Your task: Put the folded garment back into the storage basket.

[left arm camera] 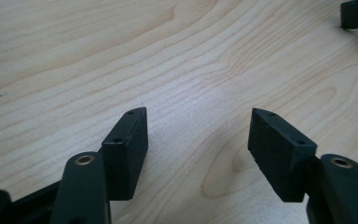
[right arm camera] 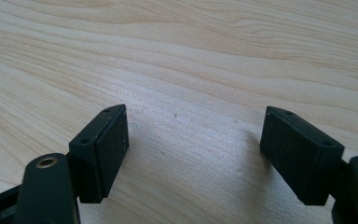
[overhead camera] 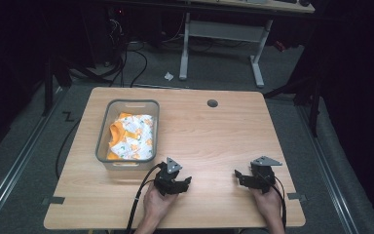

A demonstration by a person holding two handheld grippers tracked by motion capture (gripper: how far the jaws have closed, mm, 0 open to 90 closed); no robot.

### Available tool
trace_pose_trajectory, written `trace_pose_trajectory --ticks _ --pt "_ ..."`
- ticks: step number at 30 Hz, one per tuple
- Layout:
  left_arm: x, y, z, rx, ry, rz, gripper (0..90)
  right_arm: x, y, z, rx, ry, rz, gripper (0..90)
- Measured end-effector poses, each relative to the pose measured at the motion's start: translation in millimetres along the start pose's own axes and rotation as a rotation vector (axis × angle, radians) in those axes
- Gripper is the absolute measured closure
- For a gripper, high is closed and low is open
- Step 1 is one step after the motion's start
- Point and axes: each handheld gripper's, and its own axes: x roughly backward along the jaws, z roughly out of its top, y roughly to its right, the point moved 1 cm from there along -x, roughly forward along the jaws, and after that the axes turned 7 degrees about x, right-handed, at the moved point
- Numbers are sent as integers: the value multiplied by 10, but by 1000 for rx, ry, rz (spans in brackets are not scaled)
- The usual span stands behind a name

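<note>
— Black jaws of the left gripper sit closest, spread wide over bare wood, holding nothing. Same for the other one?

— Yes. On the right gripper the jaws are wide apart and hold nothing, with plain worktop grain between them. In the high view both grippers rest low near the front edge, the left one at about six o'clock and the right one toward five o'clock, each in a hand.

— Where is the thing they would go for?

— A grey basket stands at about nine o'clock on the worktop, near the left gripper and well apart from the right one. Inside it lies a bundle of cloth, white with an orange print and an orange edge.

— How far along would you judge it?

— At the very start, I'd say. The cloth lies bunched inside the basket, neither gripper touches it, and everything is left to do.

— Any brand, label or writing?

— None that I can read. The print on the cloth is too small to tell, and the basket looks plain.
</note>
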Motion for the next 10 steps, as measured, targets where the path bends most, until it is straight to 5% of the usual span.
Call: trace_pose_trajectory --ticks 6,10 --pt "-38 67 -11 -75 -6 57 312 0 -1 0 0 0 0 237" --pt "-38 67 -13 -72 -6 61 293 0 0 -1 1 1 0 237"
